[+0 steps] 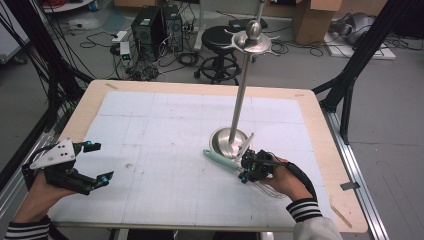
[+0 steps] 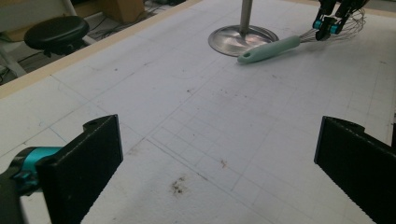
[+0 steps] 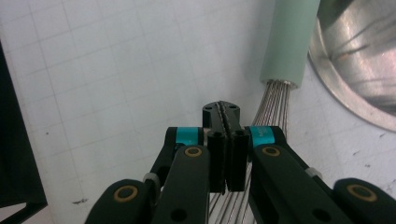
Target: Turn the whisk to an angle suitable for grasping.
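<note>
One whisk (image 1: 225, 161), one metal stand (image 1: 239, 100), one stool (image 1: 220, 47), two grippers.

No text, label, brand or number is showing clearly enough to read. The tabletop (image 1: 165, 125) is carrying just a printed grid of plain lines, running unlettered toward its edges and corners.
</note>
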`<state>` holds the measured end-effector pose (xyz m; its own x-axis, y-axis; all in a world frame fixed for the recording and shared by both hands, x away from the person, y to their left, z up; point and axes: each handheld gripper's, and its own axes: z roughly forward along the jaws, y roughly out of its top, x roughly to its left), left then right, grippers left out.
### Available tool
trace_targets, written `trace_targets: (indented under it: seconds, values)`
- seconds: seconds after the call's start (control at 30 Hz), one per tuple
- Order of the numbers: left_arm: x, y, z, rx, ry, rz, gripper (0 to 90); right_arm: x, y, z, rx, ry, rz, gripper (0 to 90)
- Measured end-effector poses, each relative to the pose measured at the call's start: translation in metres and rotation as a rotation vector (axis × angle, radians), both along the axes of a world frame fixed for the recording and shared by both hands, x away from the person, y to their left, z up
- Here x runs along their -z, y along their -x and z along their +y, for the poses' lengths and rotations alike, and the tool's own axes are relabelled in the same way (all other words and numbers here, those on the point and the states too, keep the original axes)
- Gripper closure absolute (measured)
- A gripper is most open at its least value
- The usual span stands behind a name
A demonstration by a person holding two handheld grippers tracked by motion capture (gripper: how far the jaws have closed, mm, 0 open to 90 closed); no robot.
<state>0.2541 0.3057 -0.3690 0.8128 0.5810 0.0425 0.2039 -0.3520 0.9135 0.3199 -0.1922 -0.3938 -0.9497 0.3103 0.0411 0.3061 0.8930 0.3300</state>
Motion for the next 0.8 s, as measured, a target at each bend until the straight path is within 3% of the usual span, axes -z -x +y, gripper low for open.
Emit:
trace_targets:
  seconds: [0.07,0.1,0.2,0.37,0.53,0.6,0.67,0.7,0.8]
  values:
    - [0.0,0.0,0.0,-0.001,0.0,0.001,1.7,-0.002,0.002,0.002,0.008,-0.029,-0.004,87.0]
    - [0.0,0.0,0.0,-0.003,0.001,0.002,1.7,-0.005,0.003,0.003,0.012,-0.055,-0.024,79.3]
    - [0.0,0.0,0.0,-0.003,0.002,0.002,1.7,-0.007,0.004,0.003,0.027,-0.079,-0.028,74.8]
    - [0.001,0.0,0.0,-0.002,0.004,0.003,1.7,-0.014,0.005,0.002,0.062,-0.118,-0.081,42.3]
    - [0.0,-0.002,0.001,0.0,0.007,0.004,1.7,-0.024,0.007,0.001,0.046,-0.176,-0.085,10.9]
    - [0.001,-0.002,0.001,-0.002,0.005,0.005,1.7,-0.027,0.008,0.001,0.058,-0.202,-0.102,9.5]
    - [0.0,-0.002,0.001,0.0,0.006,0.004,1.7,-0.032,0.008,0.001,0.082,-0.228,-0.124,1.1]
    - [0.0,-0.002,0.0,0.0,0.01,0.004,1.7,-0.034,0.008,0.0,0.073,-0.257,-0.122,1.2]
    - [0.0,-0.002,0.001,0.001,0.011,0.004,1.7,-0.036,0.009,0.0,0.089,-0.28,-0.139,0.6]
